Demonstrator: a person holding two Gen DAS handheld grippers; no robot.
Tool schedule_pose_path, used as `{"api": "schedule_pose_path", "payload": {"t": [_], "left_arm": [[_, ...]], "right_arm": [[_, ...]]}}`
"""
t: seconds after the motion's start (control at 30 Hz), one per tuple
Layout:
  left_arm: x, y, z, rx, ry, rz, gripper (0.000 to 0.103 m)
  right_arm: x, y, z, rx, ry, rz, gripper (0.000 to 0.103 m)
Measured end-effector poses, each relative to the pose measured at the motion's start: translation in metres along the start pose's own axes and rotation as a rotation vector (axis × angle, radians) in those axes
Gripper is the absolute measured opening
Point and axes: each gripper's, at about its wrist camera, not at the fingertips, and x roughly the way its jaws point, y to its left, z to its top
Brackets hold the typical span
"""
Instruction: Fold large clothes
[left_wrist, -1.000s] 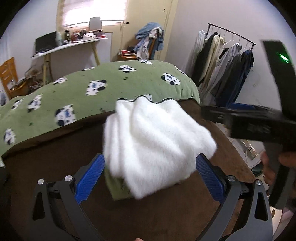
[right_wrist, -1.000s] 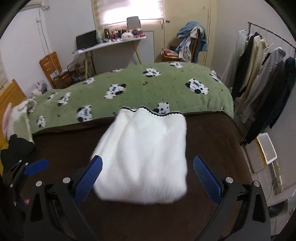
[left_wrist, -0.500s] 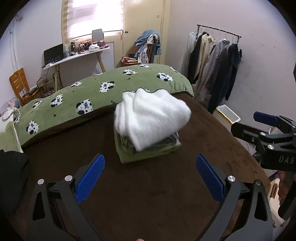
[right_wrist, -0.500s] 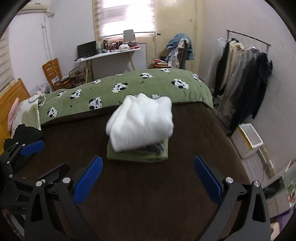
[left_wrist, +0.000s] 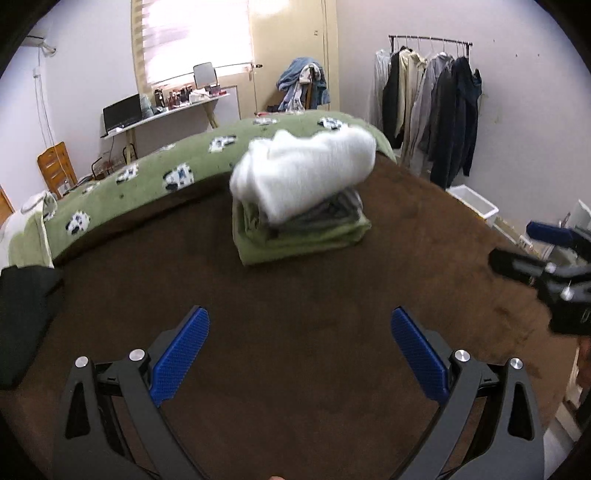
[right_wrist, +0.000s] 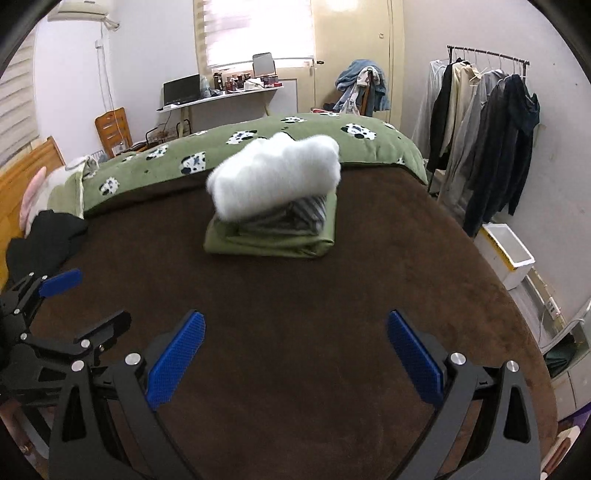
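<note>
The left gripper and right gripper hover with jaws wide, holding nothing; the folded white fleece tops a stack on the brown blanket, overhanging one edge; risk: any nudge may slide it off.

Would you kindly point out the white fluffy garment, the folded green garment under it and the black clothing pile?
white fluffy garment (right_wrist: 275, 177), right wrist view, front face.
folded green garment (right_wrist: 266, 245), right wrist view, front fold.
black clothing pile (right_wrist: 48, 240), right wrist view, middle.
</note>
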Motion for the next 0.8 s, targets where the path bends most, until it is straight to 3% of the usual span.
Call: {"api": "schedule_pose_path", "payload": {"t": [0.27, 0.53, 0.8], "left_arm": [[0.027, -0.020, -0.051, -0.025, -0.007, 0.030, 0.097], [0.028, -0.034, -0.047, -0.014, -0.003, 0.013, 0.096], [0.035, -0.030, -0.051, -0.052, 0.026, 0.018, 0.096]], "right_arm": [[0.024, -0.011, -0.042, -0.046, -0.015, -0.018, 0.097], [0.015, -0.009, -0.045, -0.099, -0.015, -0.053, 0.097], [0.027, -0.005, -0.045, -0.129, 0.031, -0.026, 0.097]]}}
